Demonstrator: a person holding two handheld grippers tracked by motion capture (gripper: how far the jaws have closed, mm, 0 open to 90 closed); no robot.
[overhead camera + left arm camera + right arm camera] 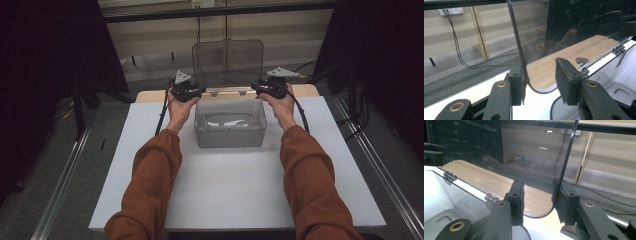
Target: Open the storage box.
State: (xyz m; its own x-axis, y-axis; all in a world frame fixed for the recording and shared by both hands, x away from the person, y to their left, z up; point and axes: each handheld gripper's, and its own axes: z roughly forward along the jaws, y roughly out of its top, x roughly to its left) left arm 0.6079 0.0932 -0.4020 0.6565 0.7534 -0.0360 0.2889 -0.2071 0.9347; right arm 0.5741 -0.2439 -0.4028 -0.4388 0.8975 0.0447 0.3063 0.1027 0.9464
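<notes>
A clear plastic box (230,131) stands on the white board, its hinged clear lid (228,62) raised upright behind it. My left gripper (200,91) sits at the lid's lower left corner and my right gripper (256,88) at its lower right corner. In the left gripper view the lid's (564,32) dark edge runs down beside the left jaw of my left gripper (540,75), and the other jaw stands well clear. In the right gripper view the lid (524,152) ends against the right jaw of my right gripper (540,195), with a wide gap to the left jaw. Both are open.
The white board (230,195) covers a wooden table (150,95) whose far edge shows behind the box. Small hinges (619,49) join lid and box. Black curtains hang at both sides, metal rails (65,180) run along the floor, and cables trail behind.
</notes>
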